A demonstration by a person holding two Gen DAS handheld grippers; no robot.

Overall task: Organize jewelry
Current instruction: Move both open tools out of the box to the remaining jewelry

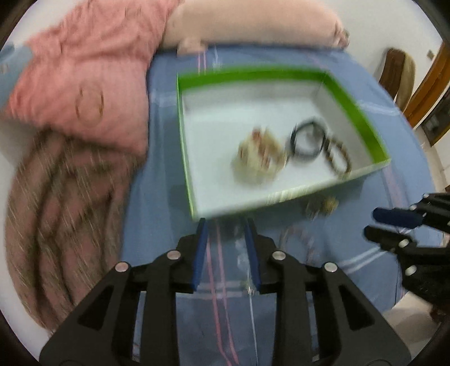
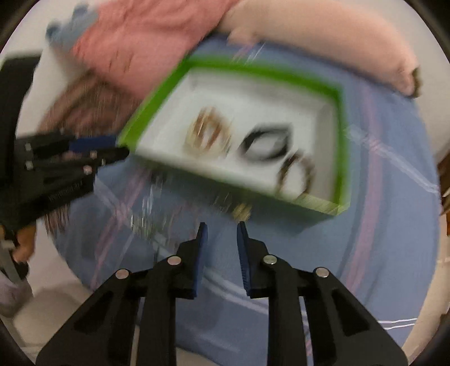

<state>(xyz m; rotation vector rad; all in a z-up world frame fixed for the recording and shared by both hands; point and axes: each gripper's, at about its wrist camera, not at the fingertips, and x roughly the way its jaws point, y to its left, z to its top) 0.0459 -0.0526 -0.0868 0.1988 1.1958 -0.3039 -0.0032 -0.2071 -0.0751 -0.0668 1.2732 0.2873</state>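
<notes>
A white box with a green rim (image 1: 253,74) sits on the blue sheet. It holds gold bangles (image 1: 257,157), a black bracelet (image 1: 308,140) and a brown beaded bracelet (image 1: 337,157). A small gold piece (image 1: 326,207) lies on the sheet just outside the near wall. My left gripper (image 1: 225,225) hovers at the box's near corner with its jaws apart. A thin silvery chain (image 1: 244,253) shows between them near the right pad; the blur hides any contact. My right gripper (image 2: 222,225) is open and empty, just short of the gold piece (image 2: 242,211).
A pink garment (image 1: 84,70) and a brown patterned blanket (image 1: 56,225) are heaped left of the box, with a pale pillow (image 1: 253,22) behind it. A wooden chair (image 1: 399,73) stands at the far right. More chain (image 2: 146,214) lies on the sheet (image 1: 157,197).
</notes>
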